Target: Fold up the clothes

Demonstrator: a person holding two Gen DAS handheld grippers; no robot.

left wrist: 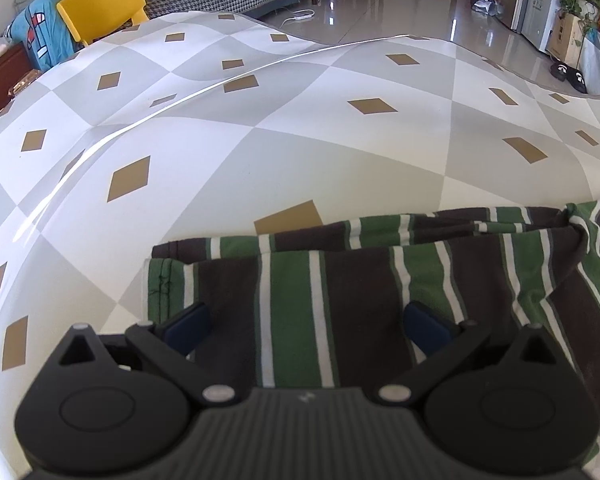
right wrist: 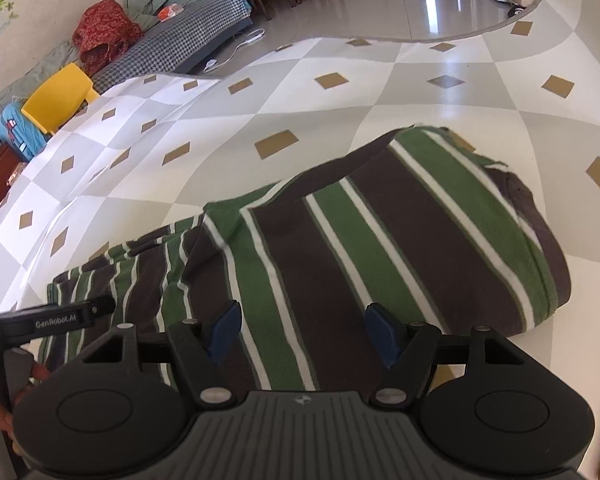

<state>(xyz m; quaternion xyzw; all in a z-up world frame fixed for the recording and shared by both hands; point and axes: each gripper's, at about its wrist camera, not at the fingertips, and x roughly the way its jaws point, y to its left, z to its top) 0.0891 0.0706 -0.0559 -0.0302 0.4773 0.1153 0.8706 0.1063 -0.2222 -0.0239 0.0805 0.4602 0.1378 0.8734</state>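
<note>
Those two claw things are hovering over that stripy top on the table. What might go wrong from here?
Three things, probably. The striped shirt is already partly folded, so jaws closing on it may pinch several layers, or only the top one. Both the left gripper and right gripper stand open near its close edge; uneven pulls could skew the fold. The glossy checked tablecloth looks slick, so the shirt might slide.

Striped shirt (right wrist: 360,248) on checked tablecloth (right wrist: 420,92), right hand-held gripper (right wrist: 305,330) spread above
</note>
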